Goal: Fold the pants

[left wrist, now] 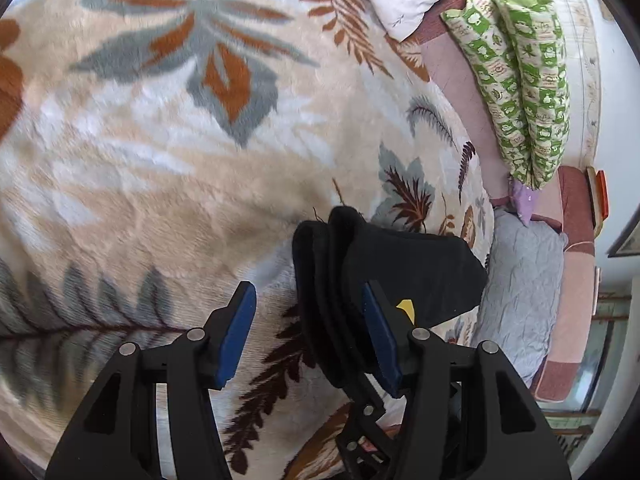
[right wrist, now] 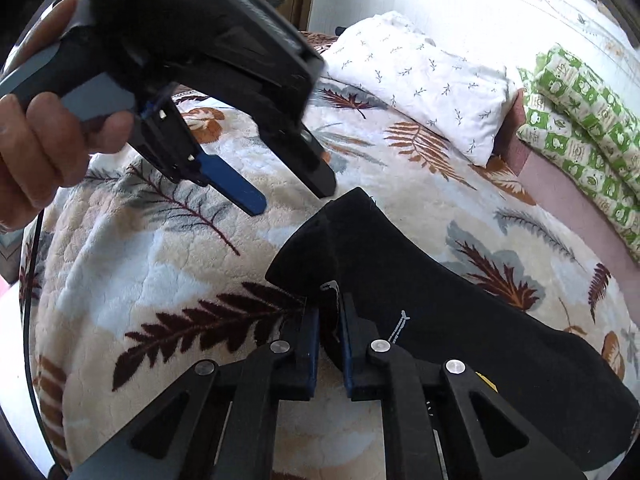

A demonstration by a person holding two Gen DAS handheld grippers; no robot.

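Black pants (right wrist: 460,320) lie folded on a leaf-patterned blanket (right wrist: 160,272). In the right wrist view my right gripper (right wrist: 328,316) is shut on the pants' near edge, by the left corner, with dark cloth pinched between the blue pads. My left gripper (right wrist: 290,196) hovers open just above the pants' far tip, held by a hand (right wrist: 48,140). In the left wrist view the left gripper (left wrist: 308,292) stands open over a rolled fold of the pants (left wrist: 420,264). The cloth lies against the right finger (left wrist: 380,332), and the left pad is clear of it.
A white pillow (right wrist: 420,80) with small sprigs lies at the head of the bed. Green patterned bedding (right wrist: 580,120) runs along the right side by the wall. A grey quilted cushion (left wrist: 520,280) sits beyond the pants. A cable (right wrist: 28,300) hangs at the left.
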